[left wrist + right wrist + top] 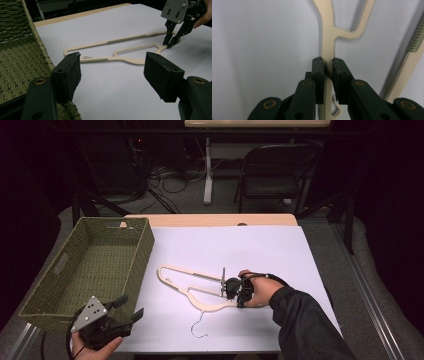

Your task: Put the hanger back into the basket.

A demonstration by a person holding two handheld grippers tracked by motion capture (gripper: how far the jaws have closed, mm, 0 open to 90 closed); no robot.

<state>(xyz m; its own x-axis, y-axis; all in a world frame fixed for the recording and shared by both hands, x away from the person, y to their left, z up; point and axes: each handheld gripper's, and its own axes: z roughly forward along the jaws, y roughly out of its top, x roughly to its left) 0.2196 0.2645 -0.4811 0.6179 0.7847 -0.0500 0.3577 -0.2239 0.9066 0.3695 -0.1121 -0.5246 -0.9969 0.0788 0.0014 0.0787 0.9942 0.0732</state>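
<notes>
My right tongs (327, 67) pinch the slim neck of a pale wooden clothes hanger (200, 290) lying flat on the white-covered counter (240, 250), jaws closed tight on either side of the wood. My left tongs (112, 72) hover wide open and empty near the counter's front corner, just beside the green woven basket (90, 265), with the hanger well ahead of them. The hanger's thin wire hook (199, 329) points toward me.

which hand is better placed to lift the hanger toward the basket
Right, most likely. The right claw is already shut on the wooden hanger, gripping its thin arm. The left claw is open with nothing between its jaws, next to the green woven basket and apart from the hanger.
</notes>
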